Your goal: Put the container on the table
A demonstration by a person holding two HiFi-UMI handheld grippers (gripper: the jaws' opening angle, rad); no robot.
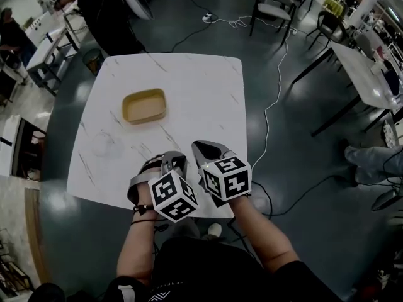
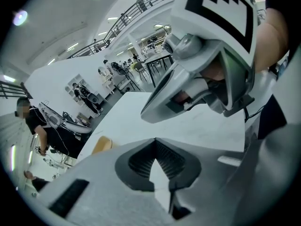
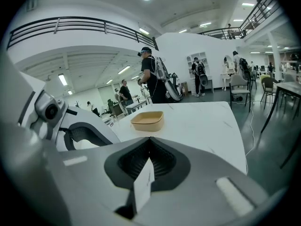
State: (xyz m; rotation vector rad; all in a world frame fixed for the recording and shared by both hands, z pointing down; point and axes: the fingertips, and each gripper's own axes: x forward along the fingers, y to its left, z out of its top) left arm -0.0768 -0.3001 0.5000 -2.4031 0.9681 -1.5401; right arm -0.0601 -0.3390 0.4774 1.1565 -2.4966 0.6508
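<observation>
A shallow tan container (image 1: 143,106) sits empty on the white marble table (image 1: 201,87), left of its middle; it also shows in the right gripper view as the container (image 3: 147,120) and partly in the left gripper view as the container (image 2: 101,145). Both grippers hover side by side over the table's near edge, well short of the container. My left gripper (image 1: 171,160) is shut with nothing between its jaws, its tips meeting (image 2: 155,139). My right gripper (image 1: 204,147) is likewise shut and empty (image 3: 149,138).
A clear see-through item (image 1: 104,145) lies on the table near its left front. A white cable (image 1: 271,99) runs over the dark floor to the right. Chairs (image 1: 274,5), other tables (image 1: 362,74) and people stand around the room.
</observation>
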